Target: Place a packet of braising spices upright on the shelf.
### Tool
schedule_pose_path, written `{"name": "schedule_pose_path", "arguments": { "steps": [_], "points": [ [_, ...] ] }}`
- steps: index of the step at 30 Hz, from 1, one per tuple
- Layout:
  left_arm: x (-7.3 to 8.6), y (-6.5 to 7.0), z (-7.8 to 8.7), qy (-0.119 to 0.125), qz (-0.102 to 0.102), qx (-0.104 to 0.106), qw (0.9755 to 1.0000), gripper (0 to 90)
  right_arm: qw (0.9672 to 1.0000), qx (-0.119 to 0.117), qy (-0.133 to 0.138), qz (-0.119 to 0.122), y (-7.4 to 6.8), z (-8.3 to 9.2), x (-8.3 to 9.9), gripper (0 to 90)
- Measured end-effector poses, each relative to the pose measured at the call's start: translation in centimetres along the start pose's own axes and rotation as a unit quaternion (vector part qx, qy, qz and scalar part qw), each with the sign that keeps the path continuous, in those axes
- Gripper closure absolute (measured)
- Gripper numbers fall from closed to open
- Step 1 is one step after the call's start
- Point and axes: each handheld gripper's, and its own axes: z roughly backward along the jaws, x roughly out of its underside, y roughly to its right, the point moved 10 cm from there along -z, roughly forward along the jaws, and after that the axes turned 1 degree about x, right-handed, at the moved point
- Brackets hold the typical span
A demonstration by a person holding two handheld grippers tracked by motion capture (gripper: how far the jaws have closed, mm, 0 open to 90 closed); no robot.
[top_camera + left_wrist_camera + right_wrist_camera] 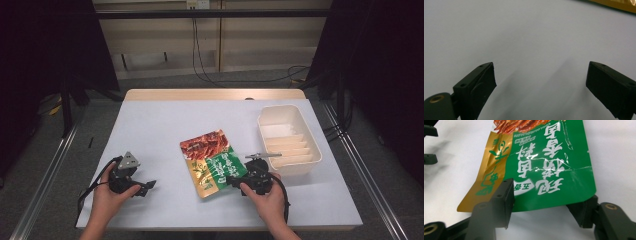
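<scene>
**Right jaws reach the packet's near edge**

Two hands come in from the bottom of the high view, and we hold a gripper in each. Our right gripper [235, 181], lower centre-right, has its jaws apart on either side of the near edge of a snack packet [212, 162]; in the right gripper view one jaw overlaps the packet [541, 165] at lower left and the other sits just at its lower right corner. We judge this placement lets us pinch the thin sealed edge, which is easier to grab than the flat face. Our left gripper [148, 187] waits at lower left, jaws wide apart over the bare white table [150, 130], well clear.

We see a flat, glossy packet, green with white lettering, a gold side strip and red food pictured at the far end, creased across the middle. It lies mid-table, just left of an empty cream tub [313, 145].
</scene>
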Motion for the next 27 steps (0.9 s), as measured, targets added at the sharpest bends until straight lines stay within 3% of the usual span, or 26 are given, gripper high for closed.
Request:
{"name": "schedule_pose_path", "arguments": {
  "steps": [7, 10, 13, 18, 26, 27],
  "points": [
    [-0.1, 0.1, -0.1, 0.003, 0.007, 0.003, 1.0000, 8.8, 0.9999, 0.014, -0.003, -0.004, 0.1, -0.1, 0.0, 44.5],
    [0.1, 0.0, 0.0, -0.006, -0.006, 0.002, 1.0000, 8.8, 0.9998, 0.019, 0.000, -0.009, 0.1, 0.0, -0.1, 48.1],
    [0.1, -0.1, 0.0, -0.007, -0.006, 0.000, 1.0000, 8.8, 0.9995, 0.017, 0.014, -0.024, 0.1, 0.3, -0.5, 59.6],
    [0.0, -0.1, 0.0, 0.000, -0.002, -0.001, 1.0000, 9.0, 0.9986, 0.015, 0.018, -0.047, 0.1, 0.7, -1.0, 69.0],
    [0.1, -0.1, 0.0, -0.007, -0.009, 0.000, 0.9999, 9.0, 0.9978, 0.012, 0.015, -0.064, 0.0, 0.6, -1.0, 70.0],
    [0.0, 0.0, -0.2, 0.000, 0.000, 0.001, 1.0000, 9.1, 0.9978, 0.010, 0.013, -0.065, 0.0, 0.5, -1.0, 70.0]
  ]
}}
